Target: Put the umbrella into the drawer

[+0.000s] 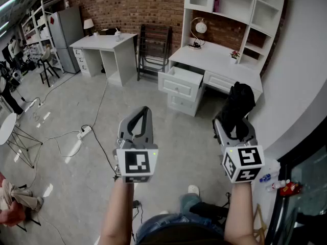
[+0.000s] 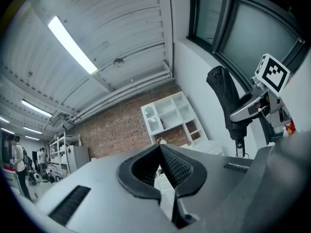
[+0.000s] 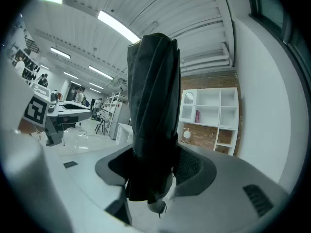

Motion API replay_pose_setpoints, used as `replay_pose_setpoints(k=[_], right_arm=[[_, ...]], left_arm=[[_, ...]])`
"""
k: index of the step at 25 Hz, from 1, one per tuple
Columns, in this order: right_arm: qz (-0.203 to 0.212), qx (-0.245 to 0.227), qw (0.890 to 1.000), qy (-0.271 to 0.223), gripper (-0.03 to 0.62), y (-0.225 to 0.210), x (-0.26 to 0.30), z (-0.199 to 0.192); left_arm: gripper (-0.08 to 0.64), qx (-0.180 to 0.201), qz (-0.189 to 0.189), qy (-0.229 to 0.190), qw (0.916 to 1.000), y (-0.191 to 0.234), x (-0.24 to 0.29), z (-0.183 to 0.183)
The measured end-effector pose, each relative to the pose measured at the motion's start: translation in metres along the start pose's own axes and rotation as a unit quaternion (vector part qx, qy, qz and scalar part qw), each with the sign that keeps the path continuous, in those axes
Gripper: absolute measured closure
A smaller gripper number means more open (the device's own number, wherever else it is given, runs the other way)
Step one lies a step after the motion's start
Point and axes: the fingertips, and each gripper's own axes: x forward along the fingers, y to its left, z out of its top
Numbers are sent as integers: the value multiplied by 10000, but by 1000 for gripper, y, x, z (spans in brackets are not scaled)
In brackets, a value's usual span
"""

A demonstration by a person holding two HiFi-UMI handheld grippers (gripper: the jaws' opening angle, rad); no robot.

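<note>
A black folded umbrella (image 1: 240, 102) stands upright in my right gripper (image 1: 234, 122), which is shut on its lower part. In the right gripper view the umbrella (image 3: 152, 101) fills the middle between the pads of the right gripper (image 3: 153, 166). My left gripper (image 1: 145, 112) hangs beside it over the floor, shut and empty; its tips meet in the left gripper view (image 2: 159, 148). Ahead stands a white desk (image 1: 217, 59) with its top left drawer (image 1: 181, 79) pulled open. The umbrella (image 2: 226, 98) also shows at the right of the left gripper view.
A shelf hutch (image 1: 240, 6) and a round lamp (image 1: 199, 28) sit on the desk. A black folding rack (image 1: 153, 47) and a second white desk (image 1: 104, 45) stand to the left. Cables (image 1: 84, 131) lie across the floor. Small bottles (image 1: 276, 181) lie at the lower right.
</note>
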Motion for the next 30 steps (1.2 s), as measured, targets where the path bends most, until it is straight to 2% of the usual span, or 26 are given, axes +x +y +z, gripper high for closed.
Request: replay_pose_setpoints(k=[7, 13, 21, 26, 30], right_arm=[[118, -190, 9997, 103, 368, 2, 16, -4], [253, -259, 9993, 95, 367, -22, 64, -15], [353, -48, 9993, 67, 367, -108, 184, -33], [463, -53, 9989, 42, 365, -172, 266, -38], [594, -36, 9982, 71, 365, -202, 322, -48]], left_arm=[[558, -163, 102, -15, 9998, 9, 16, -4], [558, -247, 176, -22, 9995, 8, 72, -12], [558, -216, 204, 197, 9994, -1, 219, -34], [558, -322, 307, 132, 9989, -7, 327, -33], [558, -293, 428, 176, 9985, -8, 385, -39]])
